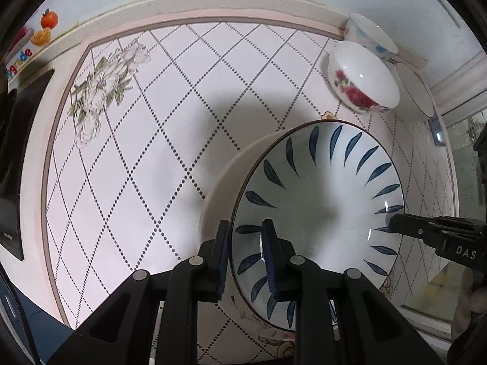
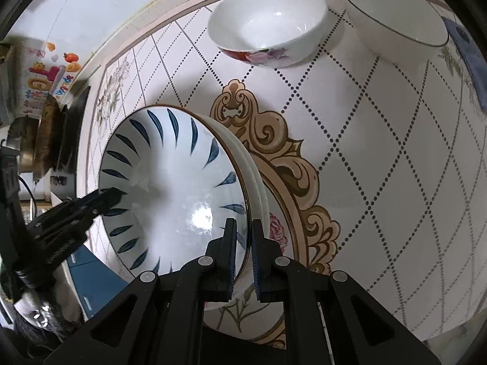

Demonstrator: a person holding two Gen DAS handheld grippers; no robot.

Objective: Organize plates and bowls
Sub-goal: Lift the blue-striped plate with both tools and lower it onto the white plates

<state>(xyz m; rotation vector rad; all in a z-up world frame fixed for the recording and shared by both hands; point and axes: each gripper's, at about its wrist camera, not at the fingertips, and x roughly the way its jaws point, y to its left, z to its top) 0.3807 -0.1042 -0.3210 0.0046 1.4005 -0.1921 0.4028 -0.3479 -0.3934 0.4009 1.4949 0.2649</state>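
A wide white bowl with blue leaf strokes [image 1: 319,200] [image 2: 170,182] is held by its rim from two opposite sides. My left gripper [image 1: 246,223] is shut on the near rim in the left wrist view, one finger inside and one outside. On the opposite rim my right gripper [image 2: 243,222] is shut the same way. Each gripper also shows in the other view: the right gripper [image 1: 395,223] at the right edge, the left gripper [image 2: 111,196] at the left. The bowl casts a shadow on the tiled table [image 1: 152,167] [image 2: 380,152].
Three bowls stand at the table's far side: a rose-patterned bowl [image 1: 362,82] [image 2: 268,21], a white bowl with a dark rim [image 1: 417,94] [image 2: 392,21], and a blue-dotted bowl [image 1: 368,36]. A dark flat appliance [image 1: 18,152] and a pan [image 2: 45,140] sit left.
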